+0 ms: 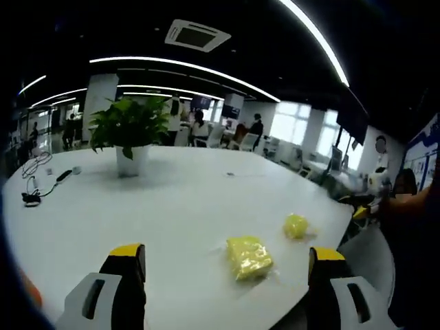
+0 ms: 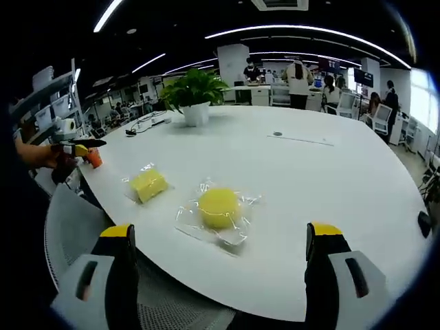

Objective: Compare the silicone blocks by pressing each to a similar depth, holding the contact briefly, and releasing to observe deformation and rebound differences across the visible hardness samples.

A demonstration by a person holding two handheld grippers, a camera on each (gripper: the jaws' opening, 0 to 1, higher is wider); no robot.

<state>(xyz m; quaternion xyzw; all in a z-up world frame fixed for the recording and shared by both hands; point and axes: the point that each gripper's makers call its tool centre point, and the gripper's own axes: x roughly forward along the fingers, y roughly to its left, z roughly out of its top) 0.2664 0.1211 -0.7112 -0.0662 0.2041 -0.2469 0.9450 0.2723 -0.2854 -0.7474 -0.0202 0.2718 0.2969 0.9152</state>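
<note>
Two yellow silicone blocks lie on the white tabletop (image 2: 330,172), each in a clear plastic wrapper, near the tabletop's near curved edge. Right gripper view: round block (image 2: 219,207) sits close to the near edge, between the jaws in the picture; square block (image 2: 149,184) sits to its left, apart from it, also near the edge. Left gripper view: square block (image 1: 249,257) is nearest, close to the edge, with the round block (image 1: 295,225) beyond it to the right, not touching.

Left gripper (image 1: 229,275): jaws wide apart, holding nothing, hovering short of the square block with no contact. Right gripper (image 2: 223,254): jaws wide apart, empty, above the near edge in front of the round block, no contact.

Potted plant (image 2: 194,95) in a white pot stands toward the far side of the tabletop. Black cable (image 1: 33,180) lies at the far left edge in the left gripper view. Small dark item (image 2: 277,134) sits mid-tabletop in the right gripper view. Grey mesh chair (image 2: 72,227) sits below the near edge.

Office background holds people, desks and ceiling light strips.
</note>
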